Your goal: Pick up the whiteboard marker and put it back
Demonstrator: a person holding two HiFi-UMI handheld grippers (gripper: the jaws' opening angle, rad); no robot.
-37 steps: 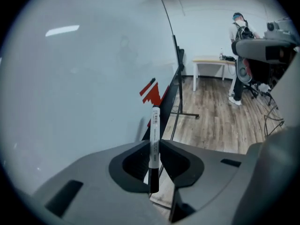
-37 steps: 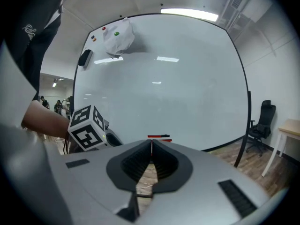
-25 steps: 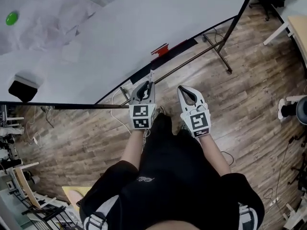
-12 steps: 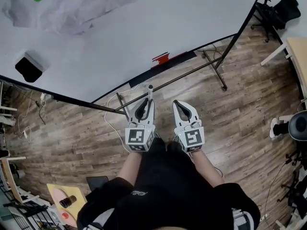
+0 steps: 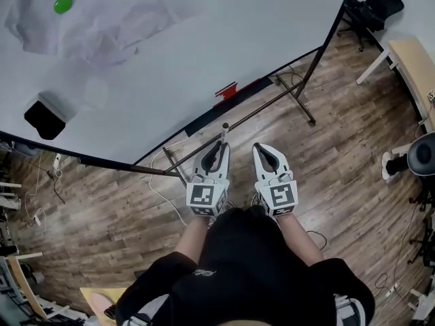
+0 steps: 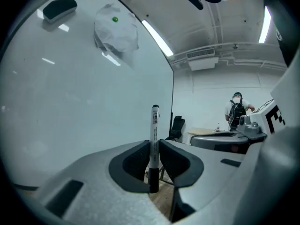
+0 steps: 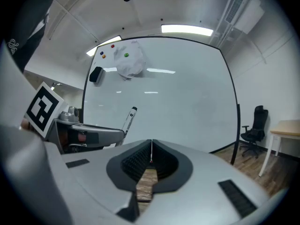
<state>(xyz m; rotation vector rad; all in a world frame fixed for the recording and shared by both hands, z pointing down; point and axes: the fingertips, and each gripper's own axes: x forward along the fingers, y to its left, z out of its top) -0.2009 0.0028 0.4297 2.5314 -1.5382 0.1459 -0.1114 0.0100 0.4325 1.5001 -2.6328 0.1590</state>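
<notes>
A narrow black tray (image 5: 201, 119) runs along the lower edge of the board (image 5: 204, 46). One red piece (image 5: 227, 90) sits on it; what it is cannot be told. No other thing shows on the tray.

The marker (image 6: 154, 139) is in the left gripper (image 6: 154, 145), well apart from the red piece. The fingers (image 6: 140, 156) are closed on its lower part, one pad on each side. The marker stands upright between them. Its black end hangs just below the pads and its white barrel sticks out well past the fingertips. In the head view the marker (image 5: 223, 130) juts from the left gripper (image 5: 221, 145) toward the board's lower edge, its tip short of the tray. The right gripper view shows the marker (image 7: 129, 118) tilted in front of the board (image 7: 187, 93).

The right gripper (image 7: 151, 148) has its fingers shut together with nothing between them. In the head view the right gripper (image 5: 261, 148) is held just beside the left, over the wooden floor (image 5: 340, 148).

Higher on the board hang a crumpled paper (image 5: 95, 26) under a green magnet (image 5: 62, 4), and a black eraser (image 5: 44, 117).
</notes>
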